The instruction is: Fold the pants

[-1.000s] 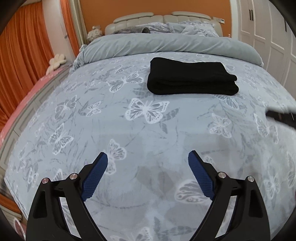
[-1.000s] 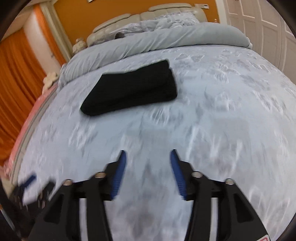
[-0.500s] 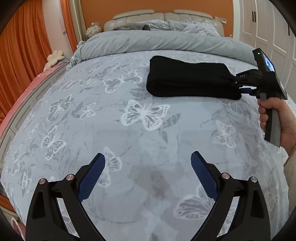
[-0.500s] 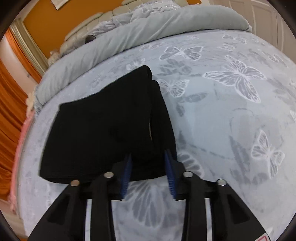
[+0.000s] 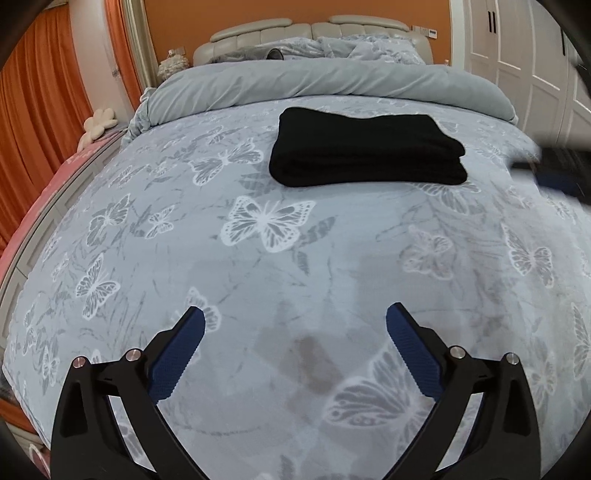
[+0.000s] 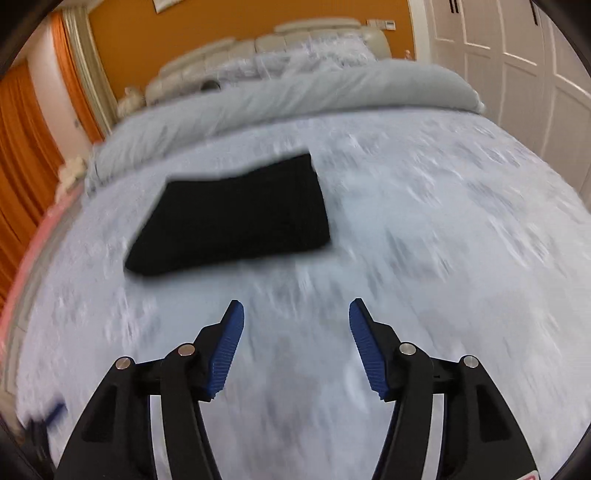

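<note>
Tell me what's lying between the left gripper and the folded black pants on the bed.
Nothing: between the left gripper and the black pants there's only bare butterfly-print bedspread, shown in the left wrist view.

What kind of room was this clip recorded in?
A bedroom, most likely: a made bed with a butterfly-print cover, a padded headboard, white wardrobe doors, and folded black pants on the bed.
</note>
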Available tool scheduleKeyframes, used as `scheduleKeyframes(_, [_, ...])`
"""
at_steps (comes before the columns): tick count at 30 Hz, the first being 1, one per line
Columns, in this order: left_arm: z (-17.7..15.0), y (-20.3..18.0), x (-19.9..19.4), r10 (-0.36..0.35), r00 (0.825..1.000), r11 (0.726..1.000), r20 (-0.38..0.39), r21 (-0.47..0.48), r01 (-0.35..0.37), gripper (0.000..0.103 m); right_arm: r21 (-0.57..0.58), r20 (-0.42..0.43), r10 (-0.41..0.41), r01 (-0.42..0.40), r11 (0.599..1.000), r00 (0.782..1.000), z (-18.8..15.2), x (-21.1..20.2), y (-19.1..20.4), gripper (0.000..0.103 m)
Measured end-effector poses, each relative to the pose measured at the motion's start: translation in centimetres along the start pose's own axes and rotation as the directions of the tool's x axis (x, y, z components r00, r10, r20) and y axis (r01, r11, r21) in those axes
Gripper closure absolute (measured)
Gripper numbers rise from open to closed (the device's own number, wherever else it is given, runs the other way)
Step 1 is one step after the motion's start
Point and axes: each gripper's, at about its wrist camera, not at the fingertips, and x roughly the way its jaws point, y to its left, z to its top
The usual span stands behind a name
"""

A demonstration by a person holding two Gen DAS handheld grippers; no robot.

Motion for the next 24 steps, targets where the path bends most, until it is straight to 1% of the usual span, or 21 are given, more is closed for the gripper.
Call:
scheduleKeyframes(3, [-0.2, -0.3, -0.7, -0.019, 1.0, 1.0, 0.012, 0.0, 0.019, 0.006, -0.039, 0.037, -0.081, 0.082, 0.996, 0.996, -4.9, -2.5, -0.3, 0.045])
scheduleKeyframes(4, [-0.3, -0.4, -0.9, -0.027, 1.0, 1.0, 0.015, -0.003, 0.027, 0.006, -0.041, 0.039, -0.091, 0.093, 0.995, 0.995, -6.0, -2.8, -0.4, 0.045])
scheduleKeyframes(6, [-0.7, -0.5, -1.3, -0.038, 0.999, 0.999, 0.023, -0.01, 0.038, 0.006, -0.022, 0.022, -0.081, 0.082, 0.996, 0.996, -8.2, -3.3, -0.9, 0.045])
scheduleKeyframes(8, [-0.9, -0.7, -1.4, -0.037, 0.999, 0.999, 0.027, -0.004, 0.038, 0.006, -0.011, 0.008, -0.065, 0.065, 0.998, 0.998, -9.0, -3.2, -1.1, 0.045])
scheduleKeyframes(10, [-1.2, -0.8, -1.6, -0.033, 0.999, 0.999, 0.036, -0.003, 0.033, 0.006, -0.032, 0.013, -0.062, 0.062, 0.998, 0.998, -9.4, -3.2, -0.7, 0.045])
scheduleKeyframes(12, [-1.5, -0.9, -1.7, -0.022, 0.999, 1.0, 0.043, -0.006, 0.022, 0.006, -0.057, 0.047, -0.087, 0.089, 0.994, 0.995, -9.7, -3.4, -0.4, 0.045])
scheduleKeyframes(15, [-1.7, -1.0, -1.8, -0.024, 0.999, 1.0, 0.049, -0.018, 0.025, 0.006, -0.061, 0.096, -0.093, 0.099, 0.993, 0.991, -9.6, -3.6, 0.1, 0.04])
scheduleKeyframes(17, [-1.7, -1.0, -2.0, -0.03, 0.998, 0.999, 0.058, -0.03, 0.031, 0.006, -0.065, 0.092, -0.073, 0.079, 0.995, 0.993, -9.4, -3.6, 0.5, 0.037])
scheduleKeyframes(19, [-1.8, -1.0, -2.1, -0.032, 0.997, 0.999, 0.066, -0.038, 0.035, 0.006, -0.076, 0.093, -0.061, 0.068, 0.995, 0.994, -9.3, -3.7, 1.1, 0.037])
scheduleKeyframes(21, [-1.7, -1.1, -2.2, -0.038, 0.996, 0.998, 0.075, -0.038, 0.041, 0.006, -0.092, 0.101, -0.055, 0.065, 0.994, 0.993, -9.3, -3.8, 1.7, 0.036])
scheduleKeyframes(24, [-1.7, -1.2, -2.6, -0.022, 0.995, 0.999, 0.101, -0.037, 0.026, 0.006, -0.105, 0.113, -0.059, 0.071, 0.992, 0.992, -9.2, -4.0, 2.2, 0.036])
